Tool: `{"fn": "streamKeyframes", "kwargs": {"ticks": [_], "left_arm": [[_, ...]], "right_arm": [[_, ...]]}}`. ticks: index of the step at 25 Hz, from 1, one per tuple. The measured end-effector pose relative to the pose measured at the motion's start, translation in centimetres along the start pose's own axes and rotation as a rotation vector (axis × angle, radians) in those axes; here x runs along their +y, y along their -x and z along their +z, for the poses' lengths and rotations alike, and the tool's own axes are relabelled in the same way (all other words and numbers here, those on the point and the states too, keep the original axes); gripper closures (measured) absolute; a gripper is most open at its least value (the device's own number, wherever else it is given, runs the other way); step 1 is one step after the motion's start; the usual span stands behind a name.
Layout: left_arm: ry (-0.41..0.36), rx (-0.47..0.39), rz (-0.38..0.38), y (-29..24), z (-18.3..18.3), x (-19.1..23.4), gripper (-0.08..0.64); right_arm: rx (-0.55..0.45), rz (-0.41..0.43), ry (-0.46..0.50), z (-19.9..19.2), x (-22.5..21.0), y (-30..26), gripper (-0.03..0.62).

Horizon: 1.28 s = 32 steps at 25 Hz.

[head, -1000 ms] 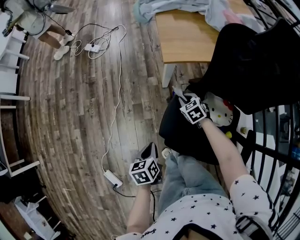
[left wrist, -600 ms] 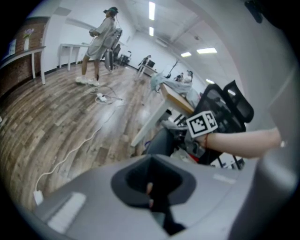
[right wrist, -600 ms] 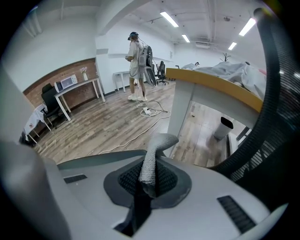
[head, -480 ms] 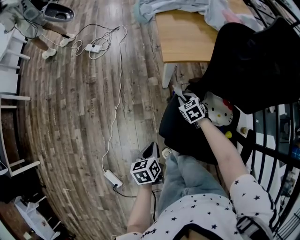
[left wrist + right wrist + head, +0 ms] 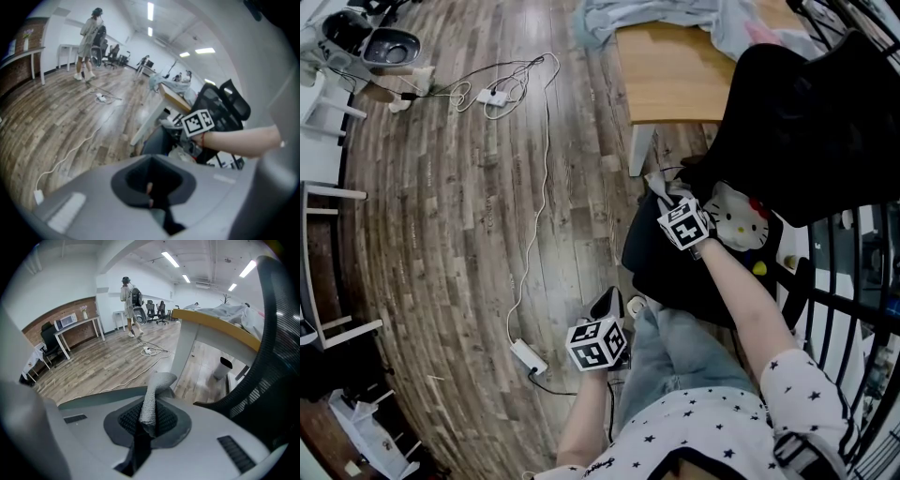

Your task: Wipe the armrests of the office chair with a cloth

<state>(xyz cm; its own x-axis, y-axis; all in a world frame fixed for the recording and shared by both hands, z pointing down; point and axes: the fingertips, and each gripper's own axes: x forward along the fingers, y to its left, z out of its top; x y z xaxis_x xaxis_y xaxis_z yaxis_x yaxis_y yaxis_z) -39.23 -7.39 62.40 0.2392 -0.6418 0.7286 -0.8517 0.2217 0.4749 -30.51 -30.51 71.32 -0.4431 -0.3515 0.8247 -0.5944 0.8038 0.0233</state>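
Our right gripper (image 5: pixel 659 187) pinches the cloth (image 5: pixel 151 401) at the chair (image 5: pixel 806 122) edge; left gripper (image 5: pixel 607 302) clenched empty over open floor (image 5: pixel 441 244)

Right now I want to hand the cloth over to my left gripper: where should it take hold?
Best the free, folded-over end of the grey cloth, which sticks out past the right gripper shut on its lower part. Come from ahead of those jaws, with the left gripper, now shut, opened first.
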Motion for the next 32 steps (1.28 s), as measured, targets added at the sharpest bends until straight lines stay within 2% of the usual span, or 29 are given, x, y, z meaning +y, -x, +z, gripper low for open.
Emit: {"fn": "streamKeyframes", "kwargs": {"ticks": [11, 32], "left_arm": [[0.003, -0.010, 0.001, 1.3, -0.9, 0.6, 0.557], [-0.003, -0.024, 0.003, 3.4, -3.4, 0.3, 0.557]], "right_arm": [[0.000, 0.011, 0.008, -0.7, 2.0, 0.5, 0.566], [-0.011, 0.116, 0.077, -2.9, 9.0, 2.3, 0.566]]}}
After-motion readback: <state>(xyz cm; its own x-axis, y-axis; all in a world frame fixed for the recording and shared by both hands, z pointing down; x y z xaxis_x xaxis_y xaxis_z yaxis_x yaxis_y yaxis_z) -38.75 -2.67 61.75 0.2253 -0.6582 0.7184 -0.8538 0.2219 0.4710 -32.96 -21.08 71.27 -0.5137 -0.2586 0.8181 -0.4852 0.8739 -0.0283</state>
